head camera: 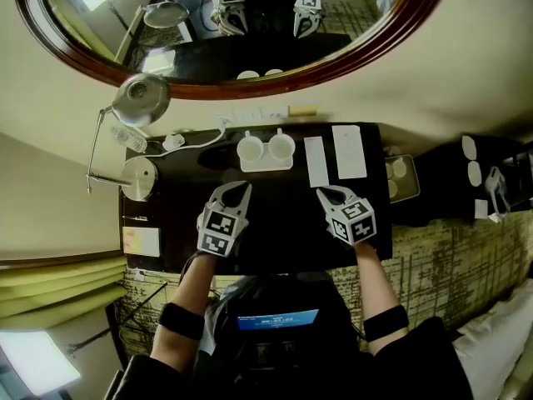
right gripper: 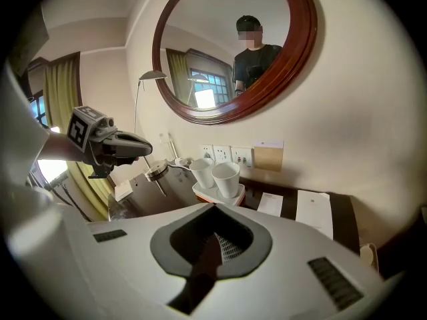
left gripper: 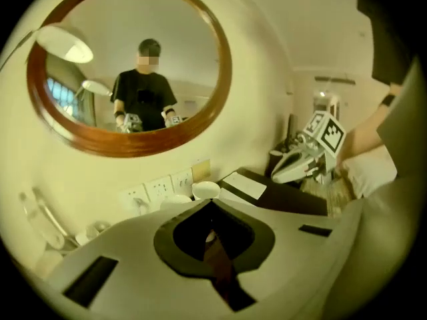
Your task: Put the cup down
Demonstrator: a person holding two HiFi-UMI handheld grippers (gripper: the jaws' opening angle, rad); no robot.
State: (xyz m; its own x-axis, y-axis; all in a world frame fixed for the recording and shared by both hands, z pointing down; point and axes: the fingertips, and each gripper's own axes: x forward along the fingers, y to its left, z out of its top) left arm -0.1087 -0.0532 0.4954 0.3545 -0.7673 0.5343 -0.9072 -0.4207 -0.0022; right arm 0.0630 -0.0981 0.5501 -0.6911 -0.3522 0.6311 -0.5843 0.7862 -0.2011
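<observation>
Two white cups, one [head camera: 250, 147] beside the other [head camera: 281, 145], stand upright on a white tray [head camera: 266, 166] at the back of the dark desk [head camera: 275, 232]. My left gripper [head camera: 238, 187] hovers just in front of the tray, shut with nothing between its jaws. My right gripper [head camera: 323, 193] is level with it to the right, also shut and empty. In the right gripper view the cups [right gripper: 225, 177] stand beyond the closed jaws [right gripper: 215, 208] and the left gripper [right gripper: 133, 145] shows at the left. The left gripper view shows the cup rims [left gripper: 205, 190] just past its closed jaws [left gripper: 212, 203].
Two white paper sheets [head camera: 348, 151] lie right of the tray. A desk lamp [head camera: 140, 98] with its round base [head camera: 137, 177] and a plastic bottle [head camera: 129, 138] stand at the left. A notepad [head camera: 141, 241] lies near the left front corner. A round wood-framed mirror [head camera: 250, 83] and wall sockets [head camera: 250, 115] are behind.
</observation>
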